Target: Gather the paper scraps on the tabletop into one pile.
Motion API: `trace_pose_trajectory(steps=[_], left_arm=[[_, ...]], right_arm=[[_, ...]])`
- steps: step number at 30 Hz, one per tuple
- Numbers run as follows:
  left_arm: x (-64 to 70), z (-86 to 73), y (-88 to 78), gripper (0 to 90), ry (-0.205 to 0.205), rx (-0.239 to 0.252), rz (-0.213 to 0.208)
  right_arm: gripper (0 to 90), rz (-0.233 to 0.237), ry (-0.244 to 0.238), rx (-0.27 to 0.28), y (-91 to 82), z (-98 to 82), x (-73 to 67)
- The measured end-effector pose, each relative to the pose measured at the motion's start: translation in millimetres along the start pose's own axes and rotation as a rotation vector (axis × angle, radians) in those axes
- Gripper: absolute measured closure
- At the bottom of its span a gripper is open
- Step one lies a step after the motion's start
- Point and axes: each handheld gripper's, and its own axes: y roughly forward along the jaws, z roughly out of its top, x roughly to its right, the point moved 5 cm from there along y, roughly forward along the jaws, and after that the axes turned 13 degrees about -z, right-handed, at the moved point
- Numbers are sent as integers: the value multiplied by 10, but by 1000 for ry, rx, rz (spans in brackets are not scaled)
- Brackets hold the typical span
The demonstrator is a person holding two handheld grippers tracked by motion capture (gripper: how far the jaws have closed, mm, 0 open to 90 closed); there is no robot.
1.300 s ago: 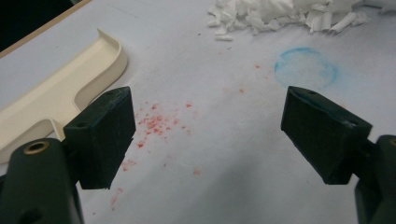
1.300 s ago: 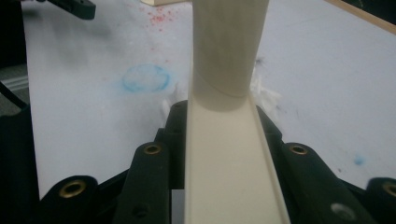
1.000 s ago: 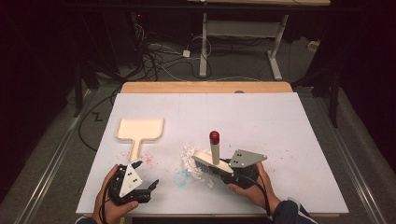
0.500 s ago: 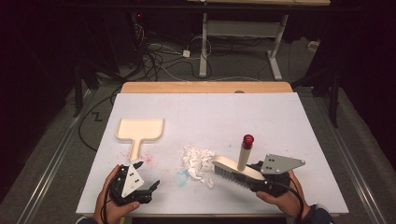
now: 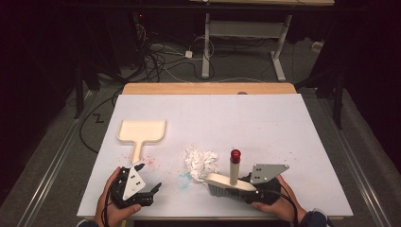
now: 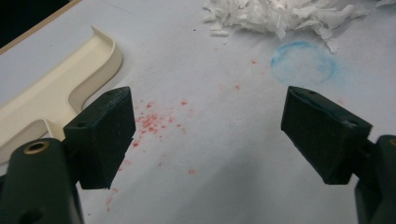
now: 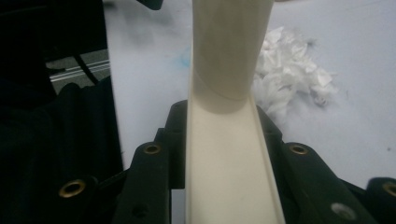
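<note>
A cream dustpan [image 5: 142, 131] lies flat on the white table cover, handle towards me; its edge is at the left of the left gripper view [image 6: 56, 88]. A pile of white paper shreds [image 5: 201, 161] sits mid-table. Just right of it stands a brush [image 5: 227, 182] with a cream back, grey bristles and an upright red-tipped handle. My right gripper [image 5: 250, 190] is shut on the brush's back [image 7: 229, 163], with the shreds [image 7: 289, 70] beyond. My left gripper [image 5: 153, 193] rests near the front edge, below the dustpan handle, open [image 6: 212, 126] with nothing between its jaws.
Red specks [image 6: 154, 121] and a blue ring stain [image 6: 303, 63] mark the cover between dustpan and shreds. A wooden strip [image 5: 208, 88] runs along the table's far edge [image 5: 208, 94]. Cables and desk legs lie on the floor behind.
My right gripper swung the brush away to the right, then brought it back left, close beside the shreds. The left gripper has stayed where it was.
</note>
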Motion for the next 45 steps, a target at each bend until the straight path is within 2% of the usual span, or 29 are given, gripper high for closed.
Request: trace_pose_trajectory(steps=[4,6,12,15,19,25,30,32,33,35,37,39,44,45], left_arm=[[1,3,5,170,4,-1,-3],[1,4,9,170,5,-3,-3],[3,2,12,170,5,-4,-5],[3,-4,0,170,4,-1,-3],[9,-6,-11,170,6,-1,0],[10,-6,-15,170,6,-1,4],[6,0,-16,170,11,-4,12],[4,3,-15,170,11,-4,15],[4,3,-16,170,15,-9,15],[4,7,-13,170,14,-8,18],[0,9,-6,170,12,-7,17],[-1,9,6,170,14,-11,13],[1,15,36,170,20,-21,5],[-2,17,40,170,22,-23,4]], right_arm=[[681,-39,-16,9,165,67,131],[681,-39,-16,13,245,111,172],[681,-80,-13,50,347,240,249],[681,-74,-6,64,274,262,264],[681,-70,4,75,79,261,277],[680,-53,51,45,-298,124,307],[680,-51,142,-39,-542,-81,393],[680,-47,175,-53,-607,-147,433],[680,-60,200,-82,-641,-196,468],[680,-57,223,-128,-678,-275,531],[681,-63,267,-182,-683,-343,604],[681,-56,323,-208,-671,-400,699],[679,-12,408,-274,-587,-474,949],[677,-26,403,-298,-569,-485,1009]])
